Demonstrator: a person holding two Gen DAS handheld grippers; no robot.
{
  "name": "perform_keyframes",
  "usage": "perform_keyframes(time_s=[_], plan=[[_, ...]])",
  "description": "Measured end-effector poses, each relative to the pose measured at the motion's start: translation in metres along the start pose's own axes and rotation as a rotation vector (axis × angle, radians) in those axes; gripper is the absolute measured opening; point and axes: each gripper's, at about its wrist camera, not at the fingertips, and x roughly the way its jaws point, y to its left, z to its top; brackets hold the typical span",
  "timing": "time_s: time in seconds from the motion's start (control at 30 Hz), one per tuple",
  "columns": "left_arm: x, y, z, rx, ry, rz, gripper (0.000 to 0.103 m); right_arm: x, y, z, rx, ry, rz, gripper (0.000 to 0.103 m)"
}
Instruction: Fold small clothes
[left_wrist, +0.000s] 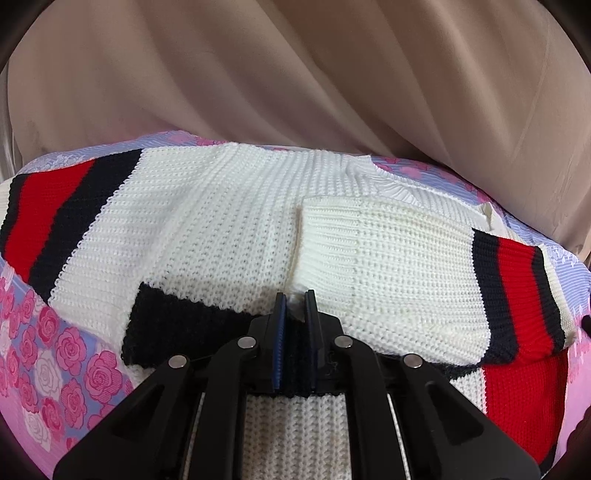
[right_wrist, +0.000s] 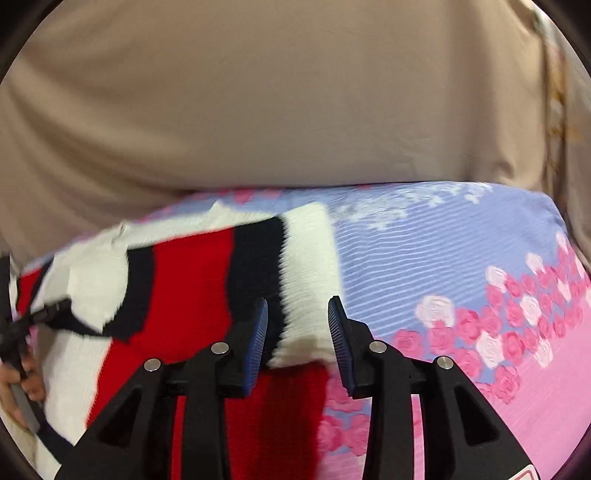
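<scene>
Left wrist view: the left tool (left_wrist: 295, 304) has its jaws drawn almost together, pinching a fold of the knitted sweater (left_wrist: 221, 236) — white and navy yarn shows in the narrow gap between the blue pads. The sweater is white rib knit with navy and red stripes and lies spread across a floral bedsheet (left_wrist: 48, 332) printed with pink roses on lilac. One sleeve (left_wrist: 406, 266) is folded inward over the body, its cuff near the middle and its striped band toward the right edge. The other striped band lies at the upper left. A navy band (left_wrist: 177, 325) sits just in front of the tool, on its left side. Beige fabric (left_wrist: 295, 74) fills the background above the sheet.

Right wrist view: the picture is blurred. The right tool (right_wrist: 298, 325) stands partly open — the jaws are apart, with the white edge of the sweater (right_wrist: 192, 280) between them; the pads do not press on it. The red and navy stripes run to the left of the tool. The bedsheet (right_wrist: 461, 258) lies bare to the right. At the left edge a hand (right_wrist: 16, 384) holds the other tool's handle.
</scene>
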Motion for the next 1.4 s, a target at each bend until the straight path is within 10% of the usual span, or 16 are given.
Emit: perform_keyframes(time_s=[0.33,0.5,0.57,0.7,0.9,1.1,1.33,1.4], plan=[[0.005,-0.001,0.001,-0.005,0.001,-0.011,0.01,0.03,-0.004,-0.006,-0.01,0.059,-0.059,0.016],[-0.018,0.033,0.001,-0.103,-0.035,-0.068,0.026,-0.012,-0.002,-0.004,0.087,0.037,0.07,0.026],[-0.04,0.068,0.003,-0.151,-0.075,-0.058,0.06,-0.027,0.01,-0.016,0.057,0.027,0.099,0.033],[-0.078,0.157,0.014,-0.248,-0.152,0.089,0.079,-0.026,0.042,-0.044,-0.006,0.069,0.136,0.045],[-0.083,0.322,0.023,-0.58,-0.139,0.201,0.08,-0.007,0.06,-0.06,-0.074,0.095,0.104,0.057],[-0.062,0.401,0.013,-0.801,-0.174,0.125,0.08,-0.004,0.063,-0.064,-0.079,0.093,0.078,0.059],[-0.038,0.376,0.046,-0.654,-0.133,0.103,0.006,-0.009,0.064,-0.066,-0.068,0.082,0.058,0.068],[-0.047,0.358,0.054,-0.612,-0.161,0.1,0.005,-0.009,0.063,-0.066,-0.062,0.083,0.061,0.068]])
